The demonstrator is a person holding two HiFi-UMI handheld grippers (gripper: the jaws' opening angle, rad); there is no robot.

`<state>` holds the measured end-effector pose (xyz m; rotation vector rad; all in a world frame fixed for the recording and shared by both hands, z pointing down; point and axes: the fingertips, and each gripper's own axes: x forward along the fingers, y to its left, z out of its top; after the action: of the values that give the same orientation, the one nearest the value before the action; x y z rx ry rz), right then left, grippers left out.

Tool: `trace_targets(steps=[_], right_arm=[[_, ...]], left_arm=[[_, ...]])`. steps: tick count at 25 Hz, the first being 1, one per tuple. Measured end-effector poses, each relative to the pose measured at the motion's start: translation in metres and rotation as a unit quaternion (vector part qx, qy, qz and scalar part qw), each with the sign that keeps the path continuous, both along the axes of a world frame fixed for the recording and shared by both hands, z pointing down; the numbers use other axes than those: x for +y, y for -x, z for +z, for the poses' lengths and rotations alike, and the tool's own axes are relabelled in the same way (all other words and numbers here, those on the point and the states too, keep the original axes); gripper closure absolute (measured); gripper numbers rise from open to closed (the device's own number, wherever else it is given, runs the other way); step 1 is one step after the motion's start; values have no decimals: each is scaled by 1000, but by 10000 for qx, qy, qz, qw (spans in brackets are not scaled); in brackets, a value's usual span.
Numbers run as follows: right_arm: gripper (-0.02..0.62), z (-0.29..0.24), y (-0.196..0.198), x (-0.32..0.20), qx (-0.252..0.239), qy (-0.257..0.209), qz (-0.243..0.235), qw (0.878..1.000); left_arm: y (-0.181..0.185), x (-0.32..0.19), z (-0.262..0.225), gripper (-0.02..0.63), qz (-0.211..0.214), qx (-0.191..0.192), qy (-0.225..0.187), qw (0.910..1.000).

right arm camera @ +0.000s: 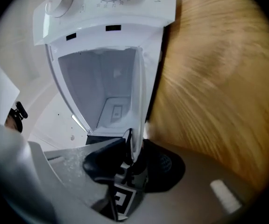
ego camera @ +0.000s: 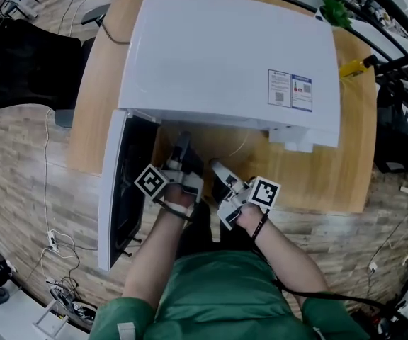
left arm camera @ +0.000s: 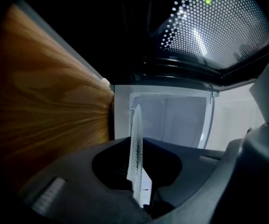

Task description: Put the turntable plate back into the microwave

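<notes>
Holding side: the left gripper [ego camera: 182, 147] is pinched tight on the near rim of the glass turntable plate [left arm camera: 135, 148], which shows edge-on between its jaws.
Free side: the right gripper [ego camera: 218, 167] has its jaws spread wide. The plate's rim runs between them, but neither pad presses on it, so I'd say it carries none of the weight.
Plate's place: it is just above the wooden table [ego camera: 105, 69], right at the mouth of the microwave [ego camera: 225, 55]. It looks roughly level, with its far edge reaching toward the opening, and I can't see it resting on anything inside.
Door: the door [ego camera: 121, 190] is swung wide open on the left, clear of both hands.
Cavity: the cavity [right arm camera: 102, 87] is white and bare as far as I can see. I can't make out a hub or roller ring on its floor.
Done so far: the door is open and the plate is gripped and lined up with the opening.
Left to do: by my reckoning most of the job remains. The plate has to slide in, settle flat on the floor of the oven, and be let go by the left gripper, and then both hands come out.
Worth watching: a glass plate held by one edge could sag or clip the door frame.
</notes>
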<state>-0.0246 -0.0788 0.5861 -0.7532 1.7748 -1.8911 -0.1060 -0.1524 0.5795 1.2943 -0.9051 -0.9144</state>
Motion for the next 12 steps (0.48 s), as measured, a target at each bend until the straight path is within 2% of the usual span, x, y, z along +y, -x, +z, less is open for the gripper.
trace_targets(steps=[3, 5, 9, 12], right_arm=[[492, 6, 8, 2, 205, 85, -154, 9996], [546, 11, 7, 4, 302, 182, -136, 9993], [555, 8, 5, 2, 176, 237, 16, 9996], [557, 6, 5, 0, 150, 282, 68, 9995]], left_arm=[[-2, 2, 2, 563, 51, -41, 42, 10000], [-3, 4, 3, 561, 109, -101, 83, 9999], [-5, 4, 3, 554, 342, -385, 149, 9986], [-6, 11, 7, 479, 563, -680, 201, 9959]])
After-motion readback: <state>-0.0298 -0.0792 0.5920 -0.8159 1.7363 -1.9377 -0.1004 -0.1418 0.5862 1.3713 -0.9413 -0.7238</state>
